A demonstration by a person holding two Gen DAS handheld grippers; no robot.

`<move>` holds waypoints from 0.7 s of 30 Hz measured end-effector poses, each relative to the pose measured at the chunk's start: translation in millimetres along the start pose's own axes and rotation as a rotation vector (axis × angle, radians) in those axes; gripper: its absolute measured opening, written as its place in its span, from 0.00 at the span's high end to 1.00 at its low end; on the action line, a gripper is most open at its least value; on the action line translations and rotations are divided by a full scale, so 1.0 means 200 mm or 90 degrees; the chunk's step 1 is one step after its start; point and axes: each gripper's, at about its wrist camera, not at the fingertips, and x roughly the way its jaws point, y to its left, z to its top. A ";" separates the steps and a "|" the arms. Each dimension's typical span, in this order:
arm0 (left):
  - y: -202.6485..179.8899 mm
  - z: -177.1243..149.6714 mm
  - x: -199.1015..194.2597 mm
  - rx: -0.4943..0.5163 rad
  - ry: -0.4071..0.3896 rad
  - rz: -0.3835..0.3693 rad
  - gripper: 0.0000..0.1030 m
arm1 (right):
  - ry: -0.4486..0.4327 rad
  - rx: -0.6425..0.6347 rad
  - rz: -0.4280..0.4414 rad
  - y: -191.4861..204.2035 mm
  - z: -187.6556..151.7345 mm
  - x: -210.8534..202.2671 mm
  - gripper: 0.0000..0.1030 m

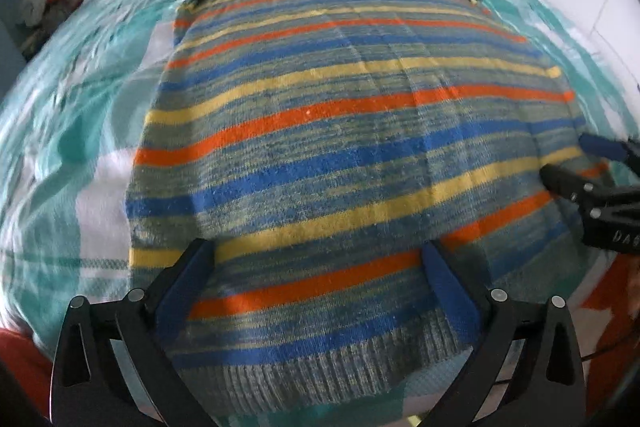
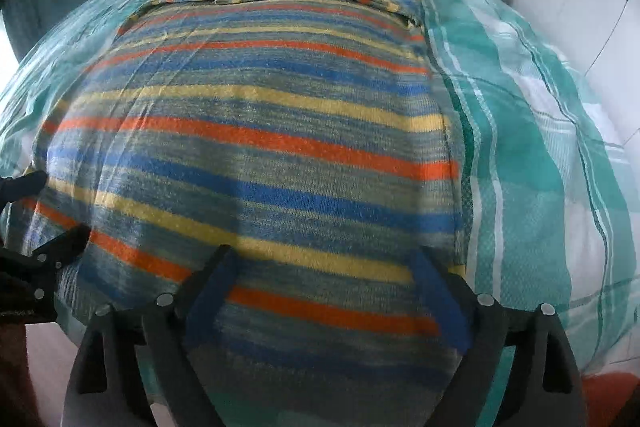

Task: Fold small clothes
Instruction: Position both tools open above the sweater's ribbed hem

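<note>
Both grippers, left (image 1: 320,267) and right (image 2: 324,271), are hovering jaws spread over the sweater (image 1: 340,131) hem, probably needing to pinch it and fold upward.

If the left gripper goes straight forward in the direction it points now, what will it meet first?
Probably the striped knitted sweater. The left gripper is open, with its fingers over the sweater's near ribbed hem, aimed along the sweater lying on the teal checked cloth. Its height above the knit is unclear, so it may skim over it.
</note>
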 end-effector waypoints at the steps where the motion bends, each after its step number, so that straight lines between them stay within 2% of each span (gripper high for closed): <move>1: 0.01 0.00 0.00 -0.003 0.002 -0.007 0.00 | -0.004 0.003 -0.001 -0.01 -0.01 0.00 0.12; 9: 0.02 -0.03 0.01 0.009 -0.005 -0.017 0.00 | -0.004 -0.003 -0.023 0.00 -0.01 0.02 0.03; 21: 0.01 -0.03 0.01 0.010 -0.003 -0.015 0.00 | -0.013 -0.010 -0.028 0.01 -0.02 0.03 0.01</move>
